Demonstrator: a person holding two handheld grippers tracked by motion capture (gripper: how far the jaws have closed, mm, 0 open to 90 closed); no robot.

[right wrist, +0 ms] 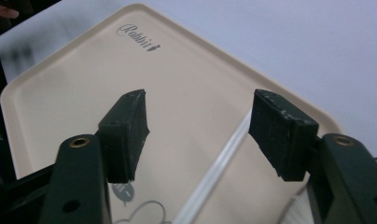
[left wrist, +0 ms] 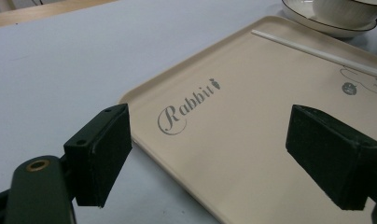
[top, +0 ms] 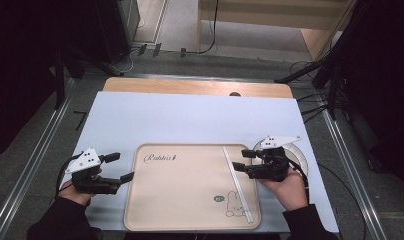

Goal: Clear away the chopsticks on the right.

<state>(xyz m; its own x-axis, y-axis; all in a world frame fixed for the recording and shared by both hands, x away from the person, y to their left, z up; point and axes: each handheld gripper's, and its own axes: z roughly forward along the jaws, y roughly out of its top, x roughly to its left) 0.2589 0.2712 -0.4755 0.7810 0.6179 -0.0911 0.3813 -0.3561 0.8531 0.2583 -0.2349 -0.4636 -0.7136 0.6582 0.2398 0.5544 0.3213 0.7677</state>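
Note:
A beige tray (top: 180,190) printed with "Rabbit" and a rabbit drawing lies on the white table cover. Along its right side rests a white stick (top: 237,182), also the stick (left wrist: 317,51) and stick (right wrist: 214,172). My left gripper (top: 121,167) is open at the tray's left edge, jaws wide apart over the tray (left wrist: 252,140) corner, holding nothing. My right gripper (top: 242,160) is open at the tray's right edge, above the stick, with the tray (right wrist: 84,84) beyond its jaws. A white bowl on a plate (top: 297,152) sits under the right hand; the same bowl (left wrist: 345,11) appears far off.
The white cover (top: 190,117) spreads over a wooden table (top: 195,86). Metal rails (top: 40,150) run along both sides. Dark stands and cables (top: 325,75) stand beyond the table's far right corner.

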